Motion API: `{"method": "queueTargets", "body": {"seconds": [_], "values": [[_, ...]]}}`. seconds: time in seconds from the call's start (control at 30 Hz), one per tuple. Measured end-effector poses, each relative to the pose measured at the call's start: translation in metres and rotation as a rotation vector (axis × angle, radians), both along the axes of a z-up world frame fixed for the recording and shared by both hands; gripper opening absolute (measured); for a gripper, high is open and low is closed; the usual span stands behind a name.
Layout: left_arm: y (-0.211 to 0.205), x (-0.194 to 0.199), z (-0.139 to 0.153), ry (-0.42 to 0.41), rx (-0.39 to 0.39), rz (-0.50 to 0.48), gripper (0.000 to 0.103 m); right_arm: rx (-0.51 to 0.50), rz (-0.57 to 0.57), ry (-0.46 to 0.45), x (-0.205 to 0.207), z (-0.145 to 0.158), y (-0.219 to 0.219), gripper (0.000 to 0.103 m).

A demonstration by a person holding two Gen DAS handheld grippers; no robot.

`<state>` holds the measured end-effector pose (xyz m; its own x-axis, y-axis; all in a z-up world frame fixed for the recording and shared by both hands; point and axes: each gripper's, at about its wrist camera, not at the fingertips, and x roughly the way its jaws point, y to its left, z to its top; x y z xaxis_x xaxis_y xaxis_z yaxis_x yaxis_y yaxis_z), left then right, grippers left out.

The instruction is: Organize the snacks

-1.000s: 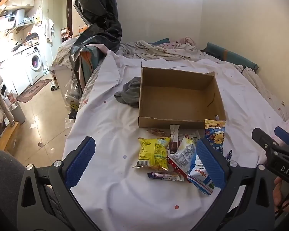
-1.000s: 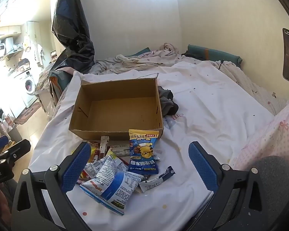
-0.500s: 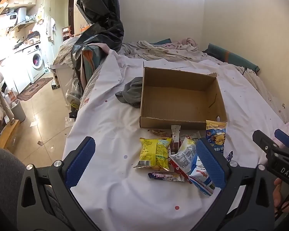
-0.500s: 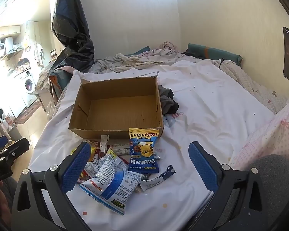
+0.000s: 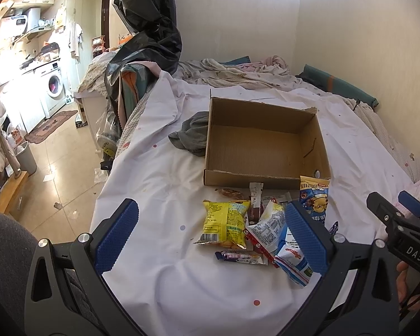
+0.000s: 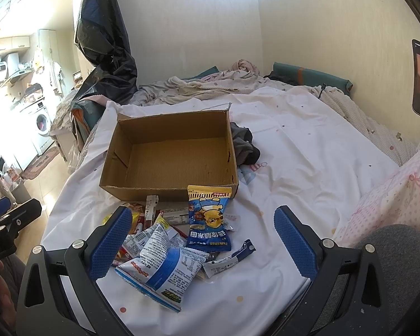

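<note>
While the snacks (image 6: 179,240) lie heaped on the sheet (image 6: 308,168) just in front of the empty box (image 6: 170,154), the left gripper (image 5: 210,235) and right gripper (image 6: 201,240) hover above them, both spread wide, holding nothing.

A white front-loading washing machine (image 5: 54,86) stands at the far left of the frame, with a patterned oval floor mat (image 5: 50,126) on the beige tiles below it. A crumpled black plastic sheet (image 5: 151,25) hangs in the upper middle, over the bed's corner. A dark grey crumpled cloth (image 5: 191,135) lies on the white dotted bedsheet (image 5: 159,184). A teal pillow (image 6: 313,78) rests against the cream wall at right.
</note>
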<state>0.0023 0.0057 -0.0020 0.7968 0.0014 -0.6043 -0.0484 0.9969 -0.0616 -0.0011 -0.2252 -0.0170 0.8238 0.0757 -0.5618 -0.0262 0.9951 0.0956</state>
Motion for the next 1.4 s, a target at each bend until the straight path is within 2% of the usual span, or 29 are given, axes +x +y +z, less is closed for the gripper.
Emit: {"method": "queueTargets", "body": {"seconds": [1.4], "values": [[0.0012, -0.0006, -0.0024, 0.003, -0.005, -0.002, 0.103, -0.003, -0.009, 0.008, 0.0000, -0.0012, 0.0005, 0.103]]}}
